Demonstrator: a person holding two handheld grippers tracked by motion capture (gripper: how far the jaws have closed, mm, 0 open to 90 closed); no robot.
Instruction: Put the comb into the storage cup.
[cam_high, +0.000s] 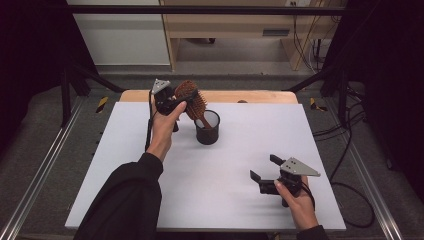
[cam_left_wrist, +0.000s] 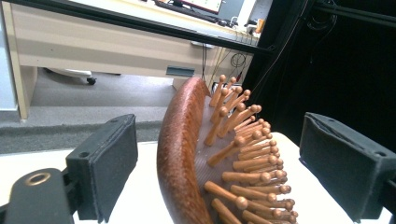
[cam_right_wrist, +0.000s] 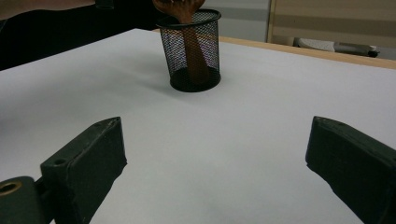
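A brown wooden hairbrush (cam_high: 191, 97) stands tilted with its handle down inside a black mesh cup (cam_high: 207, 131) at the back middle of the white table (cam_high: 220, 200). My left gripper (cam_high: 180, 102) is up at the brush head. In the left gripper view the brush head (cam_left_wrist: 184, 154) sits between the jaws, bristles toward the right pad, with a gap on each side, so the left gripper (cam_left_wrist: 219, 140) is open. Near the front right my right gripper (cam_high: 265, 167) is open and holds nothing. The right gripper view faces the mesh cup (cam_right_wrist: 210, 42) and the brush handle (cam_right_wrist: 194, 51) between its wide jaws (cam_right_wrist: 215, 154).
A wooden strip (cam_high: 260, 96) borders the table's far edge. Black frame bars and cables (cam_high: 345, 150) run along both sides. Wooden furniture (cam_high: 225, 30) stands beyond the table.
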